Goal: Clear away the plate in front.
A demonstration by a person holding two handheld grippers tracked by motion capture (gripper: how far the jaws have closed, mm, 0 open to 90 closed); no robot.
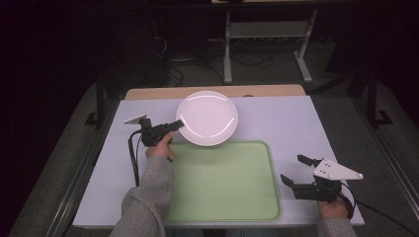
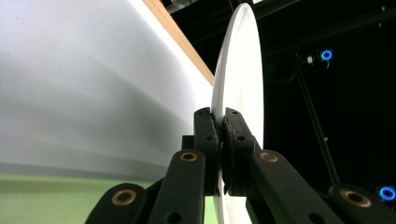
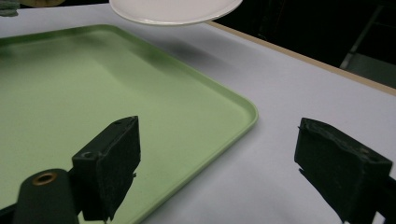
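Observation:
A round white plate (image 1: 207, 117) hangs above the table, over the far edge of the green tray (image 1: 222, 182). My left gripper (image 1: 179, 123) is shut on the plate's left rim; in the left gripper view the plate (image 2: 238, 79) stands edge-on with both jaws of the left gripper (image 2: 221, 140) clamped on it. My right gripper (image 1: 295, 170) rests near the table's right front corner, to the right of the tray, jaws wide apart and holding nothing. In the right gripper view the right gripper (image 3: 233, 158) faces the tray's corner (image 3: 196, 107), with the plate (image 3: 173, 10) at the top.
The pale table (image 1: 291, 123) has a wooden strip (image 1: 217, 91) along its far edge. Beyond it the dark floor holds a white stand's legs (image 1: 301, 59) and cables. Bare table lies to the right of the tray and to the left of it.

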